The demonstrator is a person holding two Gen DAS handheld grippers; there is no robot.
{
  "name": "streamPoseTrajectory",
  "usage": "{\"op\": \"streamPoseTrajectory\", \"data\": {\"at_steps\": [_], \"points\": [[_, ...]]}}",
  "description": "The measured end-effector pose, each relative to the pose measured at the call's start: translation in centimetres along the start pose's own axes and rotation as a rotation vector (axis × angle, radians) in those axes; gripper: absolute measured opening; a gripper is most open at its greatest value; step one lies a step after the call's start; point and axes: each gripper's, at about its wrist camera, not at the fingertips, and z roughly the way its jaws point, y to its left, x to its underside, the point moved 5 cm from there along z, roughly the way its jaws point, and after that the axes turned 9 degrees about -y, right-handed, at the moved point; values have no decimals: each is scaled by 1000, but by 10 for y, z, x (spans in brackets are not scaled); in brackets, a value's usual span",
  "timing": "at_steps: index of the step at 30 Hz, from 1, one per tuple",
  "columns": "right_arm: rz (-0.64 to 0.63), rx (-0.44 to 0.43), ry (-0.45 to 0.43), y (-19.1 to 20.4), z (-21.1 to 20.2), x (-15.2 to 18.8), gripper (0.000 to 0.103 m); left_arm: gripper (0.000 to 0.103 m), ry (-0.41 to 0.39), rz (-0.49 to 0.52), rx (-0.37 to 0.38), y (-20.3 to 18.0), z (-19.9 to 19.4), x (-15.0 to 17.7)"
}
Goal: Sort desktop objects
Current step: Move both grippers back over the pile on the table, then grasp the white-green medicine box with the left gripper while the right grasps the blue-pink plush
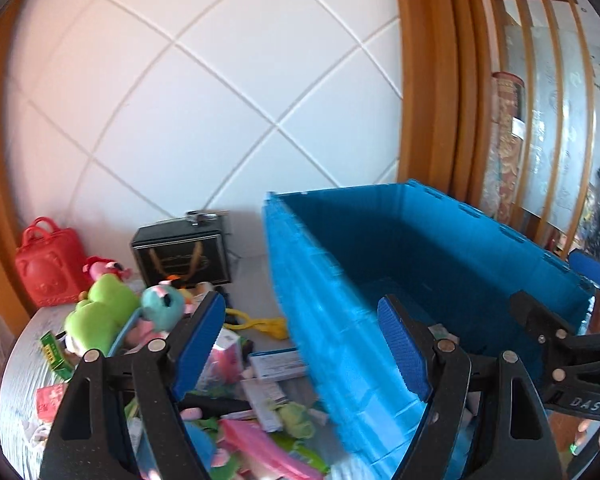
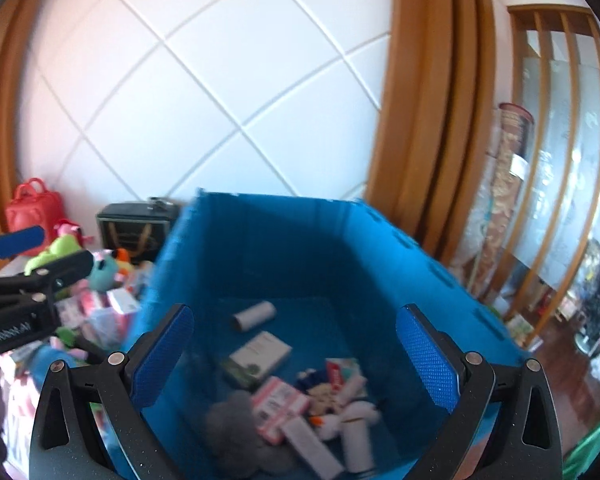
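Observation:
A blue plastic crate (image 2: 260, 240) stands open on the table; inside lie a white roll (image 2: 254, 315), a white box (image 2: 260, 354), a pink box (image 2: 278, 404), a grey plush (image 2: 232, 416) and other small items. My right gripper (image 2: 298, 360) hangs over the crate, open wide, with nothing between its fingers. My left gripper (image 1: 304, 344) is open and holds nothing, straddling the crate's left wall (image 1: 340, 320) above the pile of toys and boxes. That pile holds a green plush (image 1: 100, 308) and a teal plush (image 1: 164, 300).
A red bag (image 1: 48, 268) and a black box (image 1: 182, 256) stand at the back of the grey table (image 1: 24, 352) against the white tiled wall. A yellow item (image 1: 260, 324) lies beside the crate. A wooden door frame and shelves stand to the right.

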Motion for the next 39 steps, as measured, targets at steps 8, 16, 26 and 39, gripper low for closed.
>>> {"op": "streamPoseTrajectory", "data": {"at_steps": [8,16,26,39], "points": [[10,-157,-48,90,-19,-9,103,79,27,-51,-106,105,-23,31],[47,-332,13,187,-7,15,103,79,103,-71,-281,237,-37,91],[107,-338,276,270,33,97,103,79,326,-108,-304,337,-44,188],[114,-289,392,277,41,130,103,78,347,-12,-29,239,-24,198]]}}
